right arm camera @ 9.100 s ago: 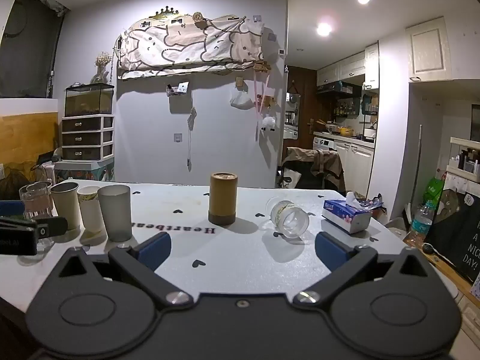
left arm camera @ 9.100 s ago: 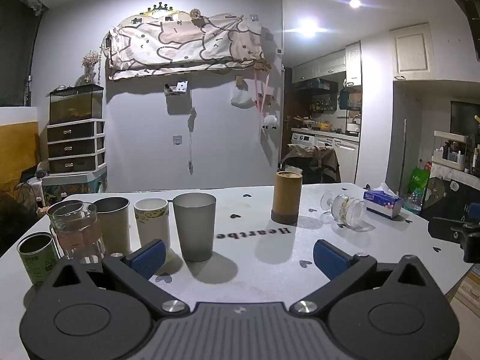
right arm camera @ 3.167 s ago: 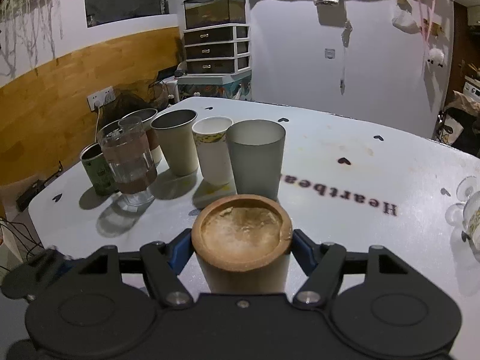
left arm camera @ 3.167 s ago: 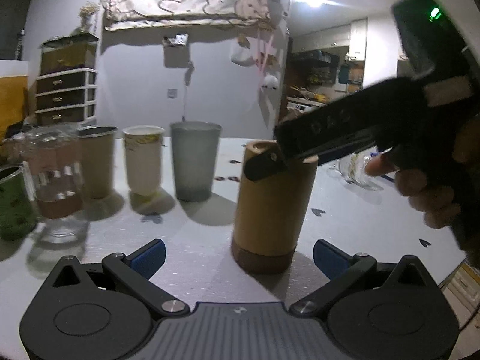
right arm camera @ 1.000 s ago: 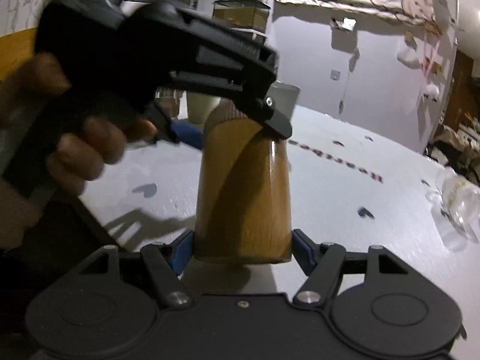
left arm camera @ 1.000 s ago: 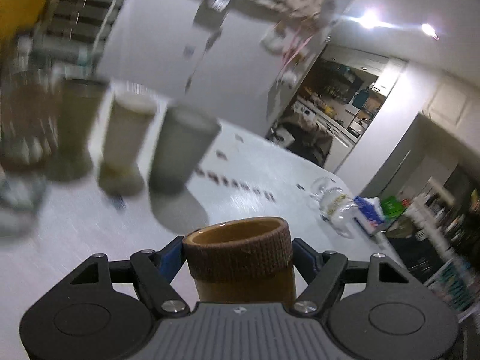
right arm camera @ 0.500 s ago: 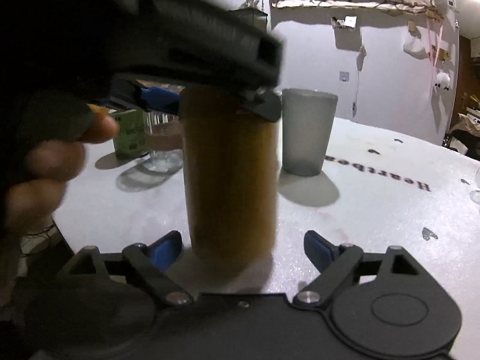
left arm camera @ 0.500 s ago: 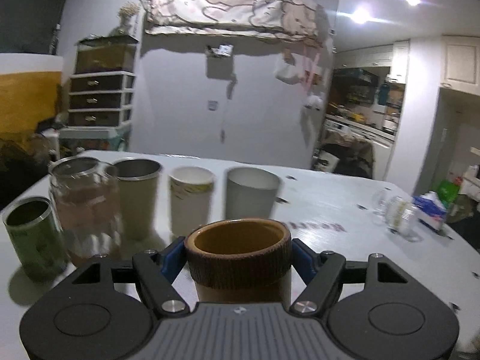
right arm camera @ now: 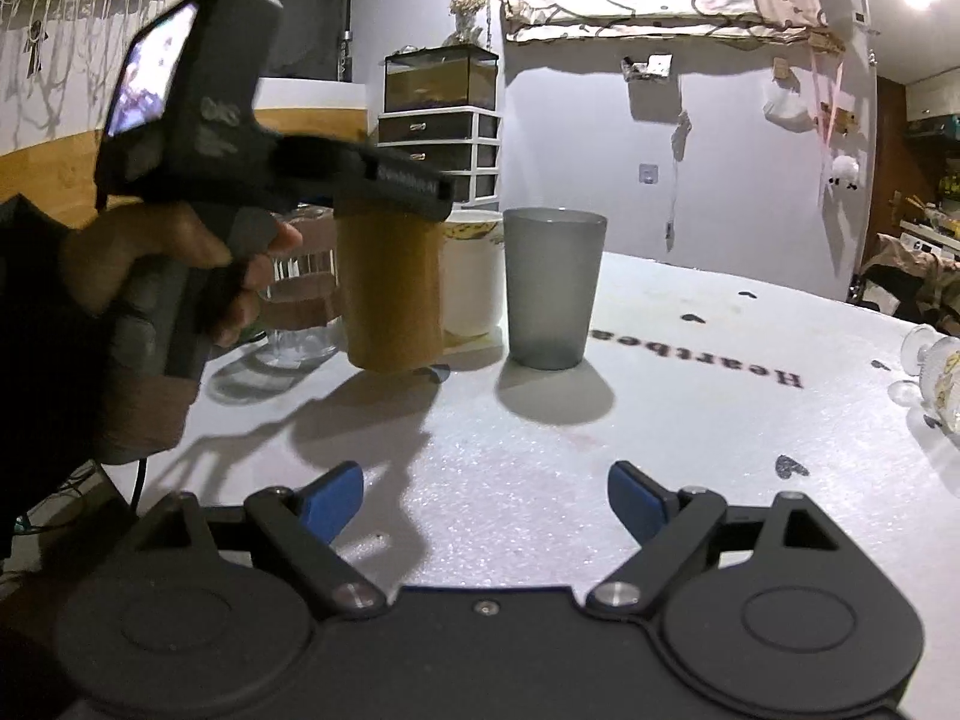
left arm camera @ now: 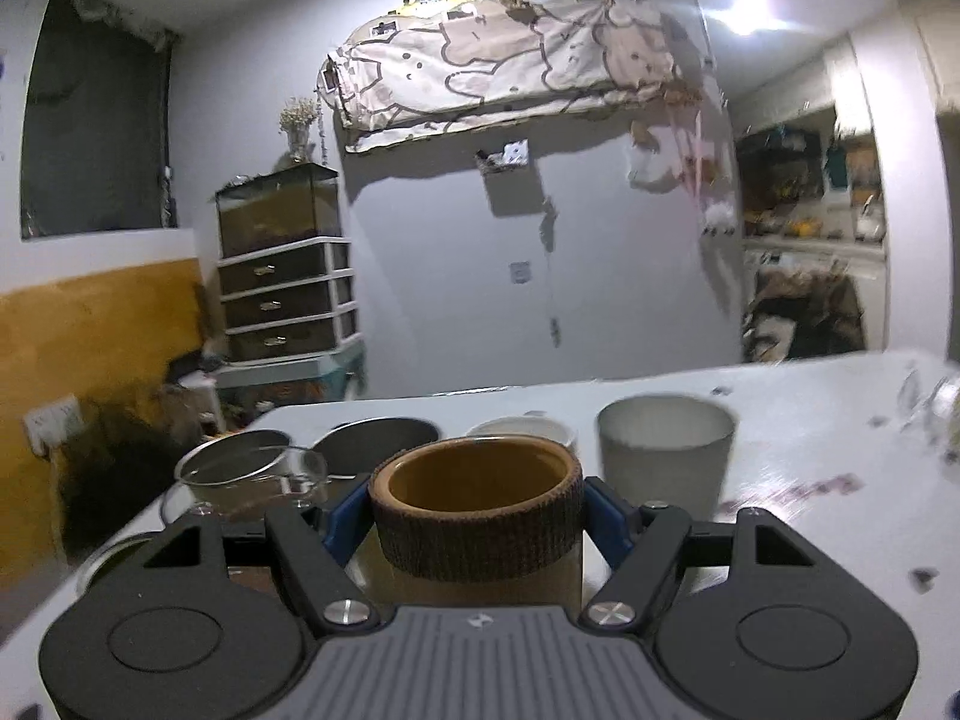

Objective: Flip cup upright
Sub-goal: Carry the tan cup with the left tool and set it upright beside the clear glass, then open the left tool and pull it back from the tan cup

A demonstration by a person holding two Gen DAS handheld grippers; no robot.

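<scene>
Cup (left arm camera: 477, 510): mouth up, clamped in left gripper (left arm camera: 477, 516), low over table (right arm camera: 690, 420) beside grey cup (right arm camera: 553, 288).
Right gripper (right arm camera: 485, 495): jaws now apart, let go 0.5 s ago.
Meaning: flip judged done; only set-down left.

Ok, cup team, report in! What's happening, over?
Left gripper shut on brown bamboo cup, mouth up. Right gripper open, empty. Frosted grey tumbler close beside, over.
</scene>
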